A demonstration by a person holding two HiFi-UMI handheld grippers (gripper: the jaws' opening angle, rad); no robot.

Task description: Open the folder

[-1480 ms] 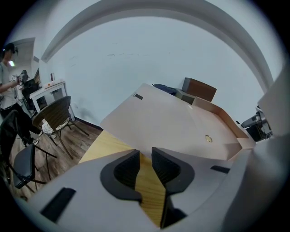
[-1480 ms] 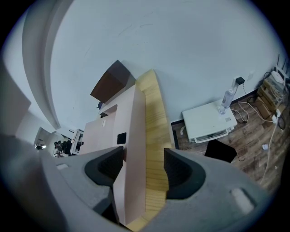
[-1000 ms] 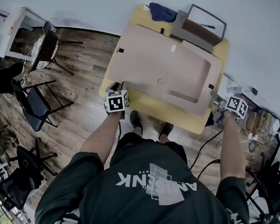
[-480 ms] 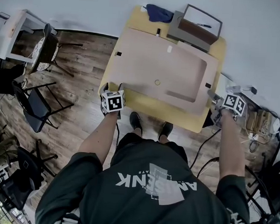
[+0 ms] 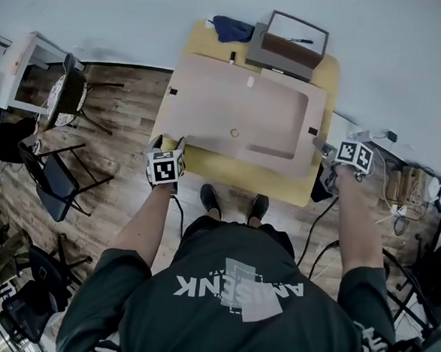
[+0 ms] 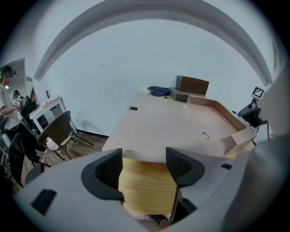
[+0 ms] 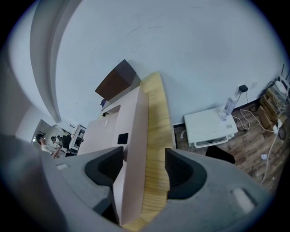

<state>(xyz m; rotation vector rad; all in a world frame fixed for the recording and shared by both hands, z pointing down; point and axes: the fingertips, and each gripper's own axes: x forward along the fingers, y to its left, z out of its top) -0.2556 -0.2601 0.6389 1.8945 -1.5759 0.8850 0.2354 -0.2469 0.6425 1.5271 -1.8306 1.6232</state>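
The big pinkish-beige folder (image 5: 240,116) lies spread on the yellow wooden table (image 5: 240,169), with a raised flap along its right side. My left gripper (image 5: 168,141) hovers at the table's near left corner. Its jaws have just been opening and stand open with nothing gripped. In the left gripper view the folder (image 6: 172,129) starts just beyond the left gripper (image 6: 144,158), with the table's edge (image 6: 147,190) showing in the gap. My right gripper (image 5: 324,149) is at the table's right edge, open. In the right gripper view the folder's side flap (image 7: 133,149) runs between the right gripper's (image 7: 142,165) jaws, unpressed.
A brown box with a grey tray (image 5: 286,41) and a blue cloth (image 5: 232,28) sit at the table's far edge. Chairs (image 5: 55,171) stand on the wooden floor to the left. A white device (image 7: 208,129) and cables lie on the floor to the right.
My left gripper has let go of the folder's near left corner, opened its jaws and lifted back off the table corner. The right gripper has stayed at the right edge.
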